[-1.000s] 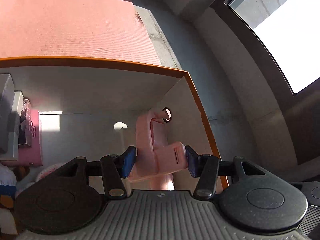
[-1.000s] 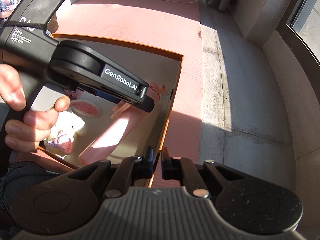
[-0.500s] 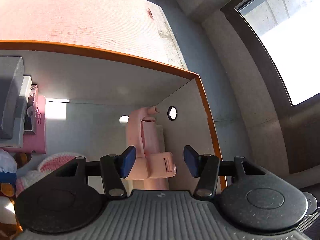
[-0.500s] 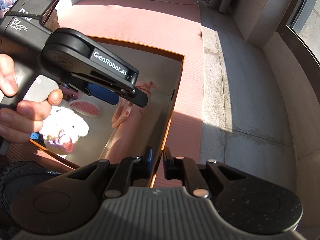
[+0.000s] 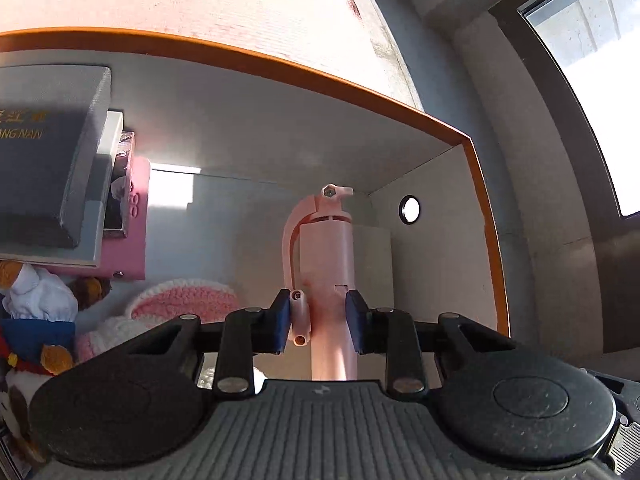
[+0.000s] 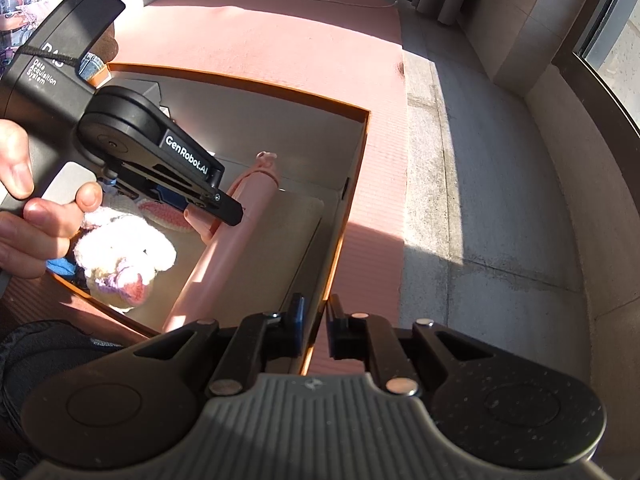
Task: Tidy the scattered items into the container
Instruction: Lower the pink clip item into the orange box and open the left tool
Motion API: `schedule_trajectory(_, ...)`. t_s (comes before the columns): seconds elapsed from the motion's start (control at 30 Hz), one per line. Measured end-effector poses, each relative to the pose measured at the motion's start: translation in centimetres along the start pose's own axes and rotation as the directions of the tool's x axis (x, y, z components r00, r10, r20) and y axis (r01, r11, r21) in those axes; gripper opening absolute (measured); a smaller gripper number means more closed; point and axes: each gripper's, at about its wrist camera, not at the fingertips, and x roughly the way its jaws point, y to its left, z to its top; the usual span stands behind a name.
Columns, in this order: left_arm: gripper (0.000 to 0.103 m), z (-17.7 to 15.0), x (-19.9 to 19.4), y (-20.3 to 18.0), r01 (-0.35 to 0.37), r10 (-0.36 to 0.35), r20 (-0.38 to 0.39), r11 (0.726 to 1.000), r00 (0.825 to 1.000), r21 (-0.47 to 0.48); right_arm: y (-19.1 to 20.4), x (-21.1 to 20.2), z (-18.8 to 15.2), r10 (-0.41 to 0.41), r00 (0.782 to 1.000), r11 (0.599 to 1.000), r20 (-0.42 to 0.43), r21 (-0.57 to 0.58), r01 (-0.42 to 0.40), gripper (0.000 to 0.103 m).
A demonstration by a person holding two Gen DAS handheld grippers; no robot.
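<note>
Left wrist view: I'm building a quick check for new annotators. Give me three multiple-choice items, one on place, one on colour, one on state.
1. Where does the pink stick lie? A on a chair; B in the box; C on a shelf.
2. The box's rim is: A green; B black; C orange.
3. The box's top is: A open; B lidded; C taped shut.
Key: B, the box's walls surround the stick; C, an orange edge runs along the wall tops; A, its inside shows from above.
</note>
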Motion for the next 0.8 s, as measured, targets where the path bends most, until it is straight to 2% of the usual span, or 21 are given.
schedule_trajectory(0.1, 0.033, 0.1, 0.6, -0.2, 0.029, -0.030, -0.031, 0.999, 0.999, -0.022, 0.1, 0.0, 0.1, -0.002, 1.000, 1.000, -0.002, -0.002, 0.002, 0.015)
schedule_trajectory(0.23, 0.033, 0.0, 0.6, -1.8, 0.005, -0.005, -0.025, 1.000, 1.000, -0.008, 0.2, 0.0, 0.1, -0.005, 1.000, 1.000, -0.003, -0.003, 0.005, 0.016)
schedule_trajectory(0.37, 0.033, 0.5, -0.1, -2.7, 0.091, -0.094, -0.047, 0.994, 0.994, -0.058, 0.2, 0.0, 0.1, -0.004, 1.000, 1.000, -0.003, -0.002, 0.004, 0.016)
schedule_trajectory(0.47, 0.033, 0.5, 0.1, -3.7, 0.128, -0.132, -0.062, 0.990, 0.989, -0.058, 0.3, 0.0, 0.1, -0.006, 1.000, 1.000, -0.004, -0.002, 0.006, 0.017)
schedule_trajectory(0.7, 0.016, 0.1, 1.1, -3.2, 0.199, -0.206, -0.066, 0.974, 0.976, -0.109, 0.2, -0.1, 0.1, -0.011, 1.000, 1.000, -0.002, 0.001, 0.011, 0.016)
schedule_trajectory(0.8, 0.016, 0.5, 1.9, -3.3, 0.222, -0.231, -0.078, 0.968, 0.970, -0.118, 0.6, -1.4, 0.4, -0.035, 0.998, 0.998, 0.045, -0.043, 0.036, 0.016)
